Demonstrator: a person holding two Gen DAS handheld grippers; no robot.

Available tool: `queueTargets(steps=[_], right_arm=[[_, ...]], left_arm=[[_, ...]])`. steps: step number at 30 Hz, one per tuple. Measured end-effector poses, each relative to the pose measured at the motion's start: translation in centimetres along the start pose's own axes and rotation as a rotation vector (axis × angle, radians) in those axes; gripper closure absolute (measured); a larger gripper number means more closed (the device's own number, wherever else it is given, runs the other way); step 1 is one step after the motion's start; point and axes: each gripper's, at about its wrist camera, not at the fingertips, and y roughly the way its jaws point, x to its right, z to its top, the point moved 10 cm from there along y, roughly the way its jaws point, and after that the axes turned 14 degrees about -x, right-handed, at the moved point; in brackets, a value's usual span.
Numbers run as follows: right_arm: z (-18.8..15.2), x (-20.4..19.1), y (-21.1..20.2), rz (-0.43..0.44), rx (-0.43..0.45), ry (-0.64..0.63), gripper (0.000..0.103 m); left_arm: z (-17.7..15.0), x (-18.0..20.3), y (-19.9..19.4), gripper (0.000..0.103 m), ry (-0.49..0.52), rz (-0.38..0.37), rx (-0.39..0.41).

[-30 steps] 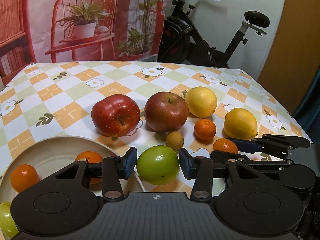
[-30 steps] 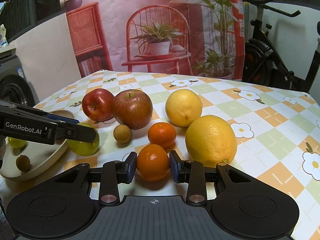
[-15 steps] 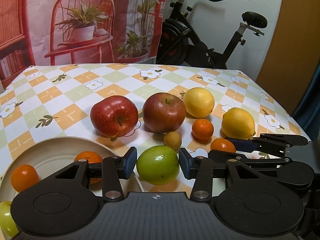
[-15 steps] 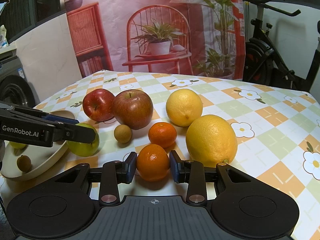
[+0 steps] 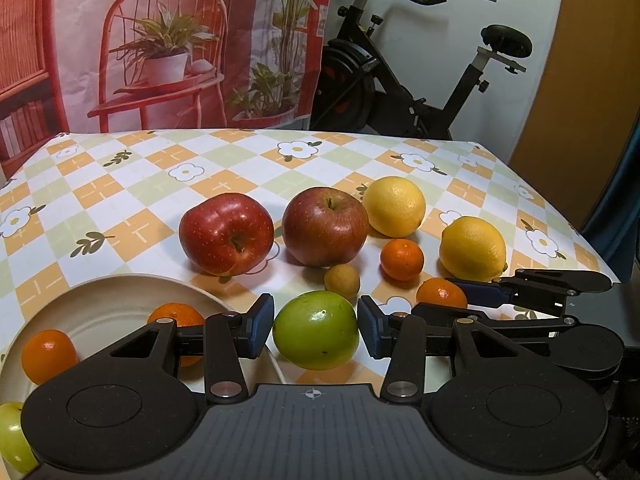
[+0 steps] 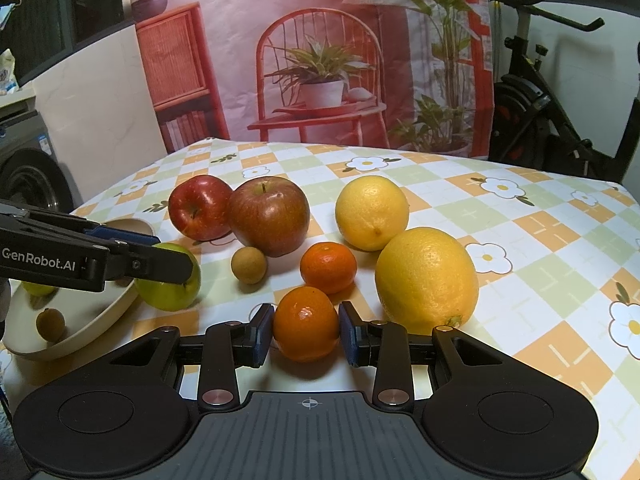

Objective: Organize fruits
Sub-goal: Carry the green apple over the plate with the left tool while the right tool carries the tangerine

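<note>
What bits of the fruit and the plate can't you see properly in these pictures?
- Plate, left wrist view: its near part is hidden behind the left gripper.
- Green fruit on the plate, left wrist view: cut off by the picture's edge.
- Green apple, right wrist view: its top is hidden behind the left gripper's finger.
- Small brown fruit on the plate, right wrist view: too small to name.

Table (image 5: 120, 184), covered by a checked floral cloth. Laid directly on it: two red apples (image 5: 226, 234) at centre, touching in the right wrist view; two lemons (image 5: 394, 206) at 2 o'clock; two mandarins (image 5: 402, 254); one small brown fruit (image 5: 341, 280); one green apple (image 5: 315, 330) at 6 o'clock; one cream plate (image 5: 100, 292) at 8 o'clock.
</note>
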Motion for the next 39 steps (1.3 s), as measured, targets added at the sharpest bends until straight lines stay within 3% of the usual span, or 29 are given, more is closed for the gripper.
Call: queueTargets(steps=[13, 22, 27, 33, 39], right_arm=[[0.3, -0.1, 0.1, 0.018, -0.009, 0.028, 0.071], [2.2, -0.8, -1.6, 0.072, 0.000, 0.045, 0.071], [3.8, -4.3, -1.9, 0.129, -0.008, -0.047, 0.071], [4.9, -9.9, -1.0, 0.195, -0.038, -0.169, 0.071], [4.9, -13.9, -0.2, 0.229, -0.081, -0.262, 0.071]], left_arm=[[2.1, -2.7, -3.6, 0.055, -0.039, -0.054, 0.041], [1.8, -8.9, -6.3, 0.055, -0.123, 0.019, 0.057], [0.5, -11.5, -7.2, 0.055, -0.161, 0.038, 0.032], [-1.8, -12.2, -7.3, 0.055, -0.163, 0.037, -0.008], [-2.1, -12.7, -7.0, 0.055, -0.162, 0.033, -0.009]])
